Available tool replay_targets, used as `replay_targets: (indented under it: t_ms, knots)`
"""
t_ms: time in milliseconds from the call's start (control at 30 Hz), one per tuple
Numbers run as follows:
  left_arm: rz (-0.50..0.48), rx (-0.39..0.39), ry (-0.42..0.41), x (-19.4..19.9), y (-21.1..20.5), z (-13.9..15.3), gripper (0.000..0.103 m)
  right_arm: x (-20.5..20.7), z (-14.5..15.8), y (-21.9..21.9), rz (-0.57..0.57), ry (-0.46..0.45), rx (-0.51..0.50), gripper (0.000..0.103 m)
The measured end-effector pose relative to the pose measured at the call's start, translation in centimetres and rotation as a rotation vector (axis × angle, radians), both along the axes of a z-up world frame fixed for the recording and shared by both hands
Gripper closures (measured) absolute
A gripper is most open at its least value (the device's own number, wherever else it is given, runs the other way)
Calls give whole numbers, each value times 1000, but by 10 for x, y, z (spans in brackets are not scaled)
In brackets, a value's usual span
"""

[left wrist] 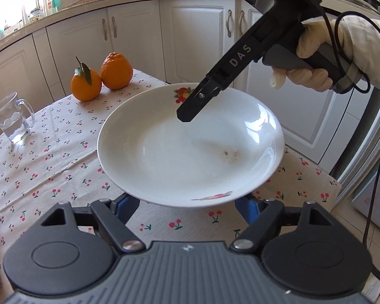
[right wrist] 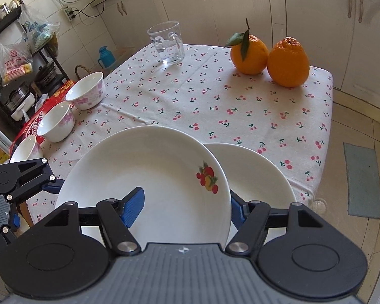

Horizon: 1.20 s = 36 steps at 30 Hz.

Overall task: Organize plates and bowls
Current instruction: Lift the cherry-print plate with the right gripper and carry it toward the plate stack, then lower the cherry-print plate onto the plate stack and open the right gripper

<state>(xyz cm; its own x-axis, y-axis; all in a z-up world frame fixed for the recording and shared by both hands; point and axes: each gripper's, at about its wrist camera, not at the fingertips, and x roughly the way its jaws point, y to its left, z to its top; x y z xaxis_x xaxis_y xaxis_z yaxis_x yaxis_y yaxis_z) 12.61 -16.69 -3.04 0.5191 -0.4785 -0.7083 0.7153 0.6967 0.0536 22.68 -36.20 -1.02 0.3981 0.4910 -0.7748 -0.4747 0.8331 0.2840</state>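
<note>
right tongs [right wrist: 186, 207]: we see them pinching the rim of the fruit-print plate [right wrist: 152, 172], one blue pad inside, one outside.
left tongs [left wrist: 187, 205]: spread wide; the plate's near rim sits above the gap.
plate: tilted, lifted over the bench [right wrist: 240, 96].
second plate [right wrist: 255, 174]: flat on the bench, behind the lifted one.
bowls [right wrist: 57, 121]: three along the bench's left edge.
oranges [right wrist: 287, 62]: two, touching, far corner.

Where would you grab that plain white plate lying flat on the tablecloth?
Probably the plain white plate is best taken by its upturned rim on the exposed right side, one finger over and one under. It lies flat, and the fruit-print plate in the right gripper covers its left side.
</note>
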Motion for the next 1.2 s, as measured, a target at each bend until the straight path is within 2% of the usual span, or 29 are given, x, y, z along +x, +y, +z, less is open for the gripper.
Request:
replay_targets:
  t_ms: [833,1200]
  knots:
    - [-46,2,35,28,-17,-9,21,8,-25,-33,-88,32,3,29]
    - [-68,12,21,29,-20,-11,21,3,-28,-42,-115,41,0,28]
